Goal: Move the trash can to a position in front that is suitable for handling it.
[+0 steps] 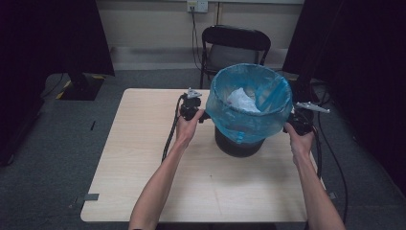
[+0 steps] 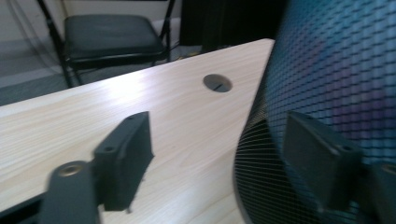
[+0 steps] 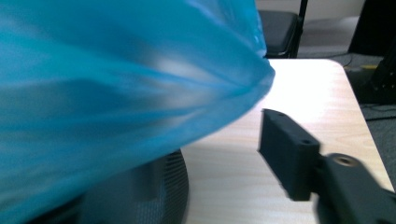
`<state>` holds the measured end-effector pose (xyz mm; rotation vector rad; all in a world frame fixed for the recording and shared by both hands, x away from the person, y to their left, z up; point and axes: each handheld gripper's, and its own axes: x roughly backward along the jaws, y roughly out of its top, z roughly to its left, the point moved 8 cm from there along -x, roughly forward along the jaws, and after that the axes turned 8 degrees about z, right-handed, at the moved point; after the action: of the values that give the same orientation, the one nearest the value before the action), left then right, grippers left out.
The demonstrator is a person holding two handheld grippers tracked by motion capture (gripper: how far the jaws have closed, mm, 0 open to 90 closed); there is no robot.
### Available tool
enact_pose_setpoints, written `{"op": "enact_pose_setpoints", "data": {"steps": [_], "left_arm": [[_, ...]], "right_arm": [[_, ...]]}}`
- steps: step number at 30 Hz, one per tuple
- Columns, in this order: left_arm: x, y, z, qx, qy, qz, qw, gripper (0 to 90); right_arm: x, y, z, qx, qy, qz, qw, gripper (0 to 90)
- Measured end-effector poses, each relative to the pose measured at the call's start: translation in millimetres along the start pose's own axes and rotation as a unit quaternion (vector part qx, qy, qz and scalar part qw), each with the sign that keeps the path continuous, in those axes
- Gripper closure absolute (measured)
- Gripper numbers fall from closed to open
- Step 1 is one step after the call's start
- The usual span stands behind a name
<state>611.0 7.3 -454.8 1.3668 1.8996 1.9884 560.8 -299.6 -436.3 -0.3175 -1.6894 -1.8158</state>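
Mesh wastebasket (image 1: 238, 143) stands on the wooden table (image 1: 143, 163) toward its far right part, lined with a blue plastic bag (image 1: 249, 120) whose top is folded out and down over the rim; a crumpled white piece of paper (image 1: 242, 100) lies inside. In the high view the left gripper (image 1: 203, 115) sits at the basket's left side, just under the overhang of the bag, and the right gripper (image 1: 289, 124) sits at the basket's right side, close against the blue film. In the left gripper view the left gripper (image 2: 224, 158) has its jaws spread apart: one jaw stands over bare table, the other lies in front of the mesh wall (image 2: 289, 186) and bag, and nothing is pinched between them. A round cable hole (image 2: 217, 82) shows in the tabletop beyond, and a black folding chair (image 2: 112, 37) stands past the table's far edge. In the right gripper view one jaw stands free over the table while the other is hidden behind the hanging blue bag (image 3: 116, 93), so the jaws look parted, but whether they press on the film I cannot tell. Dark mesh (image 3: 154, 196) shows below the bag.
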Motion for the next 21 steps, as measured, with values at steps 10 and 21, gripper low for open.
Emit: {"op": "enact_pose_setpoints", "data": {"steps": [10,21], "left_arm": [[17.1,-9.7,-8.1,-0.001,-0.009,0.0,1.0,45.5],[57.1,-35.3,-3.3,0.016,-0.033,0.009,0.9993,44.1]], "right_arm": [[6.5,-5.9,15.0,0.005,0.017,-0.002,0.9998,56.3],[21.0,-24.6,49.4,0.035,0.057,-0.005,0.9977,52.0]]}}
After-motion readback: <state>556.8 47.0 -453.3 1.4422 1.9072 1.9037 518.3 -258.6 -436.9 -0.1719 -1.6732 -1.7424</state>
